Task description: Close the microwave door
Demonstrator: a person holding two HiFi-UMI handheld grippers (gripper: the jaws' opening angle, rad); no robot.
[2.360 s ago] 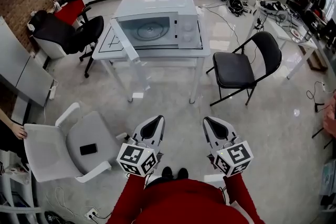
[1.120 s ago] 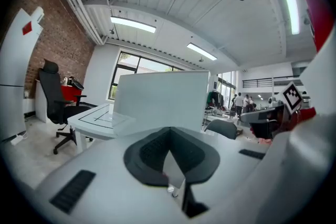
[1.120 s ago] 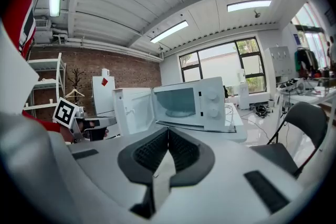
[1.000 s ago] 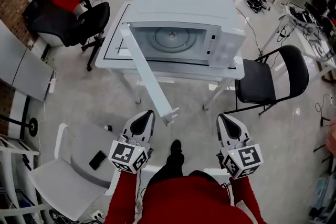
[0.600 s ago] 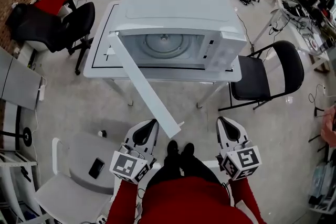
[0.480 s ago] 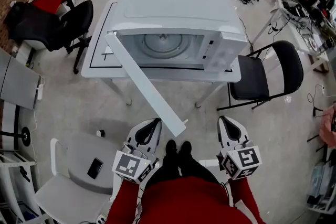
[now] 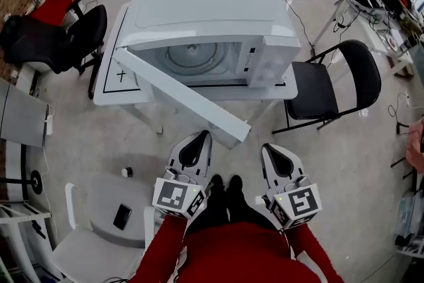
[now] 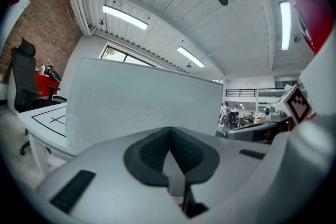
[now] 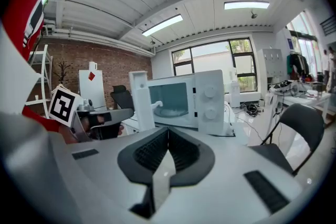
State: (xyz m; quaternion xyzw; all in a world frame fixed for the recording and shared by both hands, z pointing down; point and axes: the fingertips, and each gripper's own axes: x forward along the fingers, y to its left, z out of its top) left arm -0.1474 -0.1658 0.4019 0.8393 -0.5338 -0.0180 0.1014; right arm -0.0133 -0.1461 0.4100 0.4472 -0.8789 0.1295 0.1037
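A white microwave [image 7: 205, 16] stands on a white table [image 7: 109, 86] with its door [image 7: 182, 99] swung wide open towards me. The door's free end lies just ahead of my left gripper [image 7: 201, 136], slightly to its right; whether they touch I cannot tell. In the left gripper view the door [image 8: 142, 102] fills the space right ahead of the shut left gripper [image 8: 169, 134]. My right gripper [image 7: 270, 149] is shut on nothing, right of the door's end. The right gripper view shows the right gripper [image 9: 168, 134], the door's edge [image 9: 140, 99] and the microwave's cavity [image 9: 170, 99].
A black folding chair [image 7: 324, 86] stands right of the table. A black office chair [image 7: 46, 43] is at the far left. A white chair [image 7: 99, 235] with a phone [image 7: 122, 216] on it is at my lower left. Cables lie on the floor behind the table.
I have stepped closer to the microwave. Both grippers have come forward, and the door's free end now sits right in front of the left gripper. Both jaws stay shut.
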